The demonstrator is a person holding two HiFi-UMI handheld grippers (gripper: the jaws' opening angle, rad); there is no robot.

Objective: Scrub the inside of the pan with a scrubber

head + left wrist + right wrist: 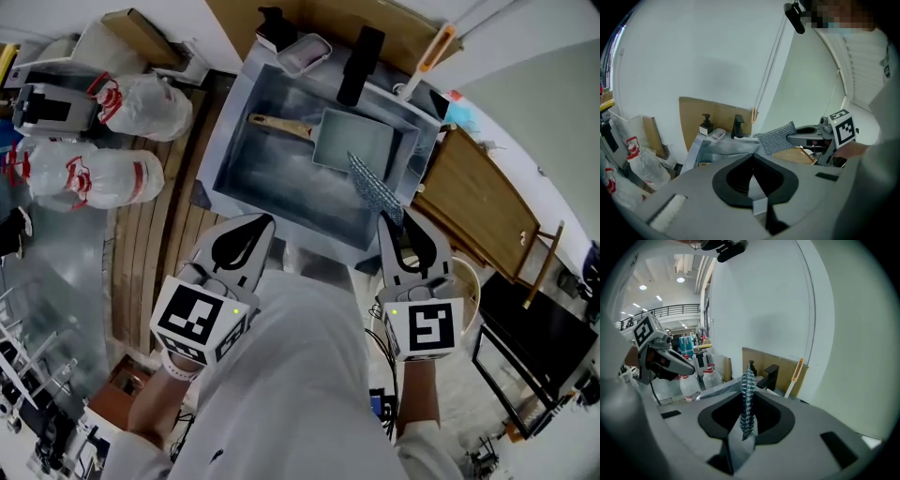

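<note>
A rectangular grey pan (354, 141) with a wooden handle (279, 125) lies inside the steel sink (246, 178). My right gripper (386, 219) is shut on a grey mesh scrubber (373, 187), which hangs over the sink's near right corner, just short of the pan. In the right gripper view the scrubber (748, 397) stands edge-on between the jaws of the right gripper (747, 425). My left gripper (264, 222) is shut with nothing in it, at the sink's near rim. The left gripper view shows its jaws together (752, 161), with the scrubber (777, 137) off to the right.
A black faucet (361, 64), a soap dish (304, 53) and a soap dispenser (272, 23) line the sink's far edge. An orange-handled brush (429, 54) leans behind. Plastic bags (141, 103) lie at the left, a wooden board (478, 202) at the right.
</note>
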